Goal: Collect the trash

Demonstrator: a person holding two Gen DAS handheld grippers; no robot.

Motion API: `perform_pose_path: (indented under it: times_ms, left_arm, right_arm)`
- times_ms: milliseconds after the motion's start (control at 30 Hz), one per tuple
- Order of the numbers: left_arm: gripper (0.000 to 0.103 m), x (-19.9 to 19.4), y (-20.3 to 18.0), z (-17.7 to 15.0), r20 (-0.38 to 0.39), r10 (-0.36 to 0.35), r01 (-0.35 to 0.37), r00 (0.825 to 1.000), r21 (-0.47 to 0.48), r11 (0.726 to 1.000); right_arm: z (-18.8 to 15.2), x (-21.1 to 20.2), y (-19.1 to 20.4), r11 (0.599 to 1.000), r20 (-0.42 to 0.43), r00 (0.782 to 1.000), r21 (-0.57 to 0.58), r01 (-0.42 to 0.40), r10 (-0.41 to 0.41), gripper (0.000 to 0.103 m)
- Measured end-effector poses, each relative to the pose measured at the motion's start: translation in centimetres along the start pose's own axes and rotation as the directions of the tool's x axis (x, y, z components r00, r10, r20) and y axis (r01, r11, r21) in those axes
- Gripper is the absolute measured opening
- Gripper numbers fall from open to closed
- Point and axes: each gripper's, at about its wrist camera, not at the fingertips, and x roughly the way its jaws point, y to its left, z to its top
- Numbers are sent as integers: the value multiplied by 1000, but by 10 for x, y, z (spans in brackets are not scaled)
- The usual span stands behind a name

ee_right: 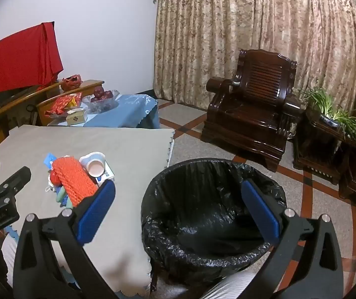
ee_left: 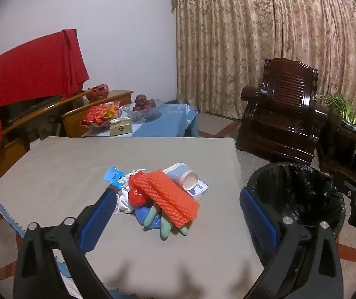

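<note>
Left hand-held gripper (ee_left: pixel 178 209) gapes wide, empty, above trash pile (ee_left: pixel 158 196) on tabletop (ee_left: pixel 66 164); right hand-held gripper (ee_right: pixel 178 206) likewise empty over bin (ee_right: pixel 212 214). Bin looks empty; nothing collected yet.

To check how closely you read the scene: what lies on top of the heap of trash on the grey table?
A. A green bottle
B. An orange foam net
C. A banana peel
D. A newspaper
B: the orange foam net lies across the top of the heap on the grey table, over the green glove and beside the tipped paper cup.
</note>
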Motion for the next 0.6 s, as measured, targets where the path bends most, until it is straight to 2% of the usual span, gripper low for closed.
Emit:
perform_pose_path:
  times_ms: [600]
  left_arm:
    - [97,4,1,-1,-4,2,-2,1000,11,1000]
  right_arm:
    - [-1,1,0,1000,1,1000,-2,2,-2,98]
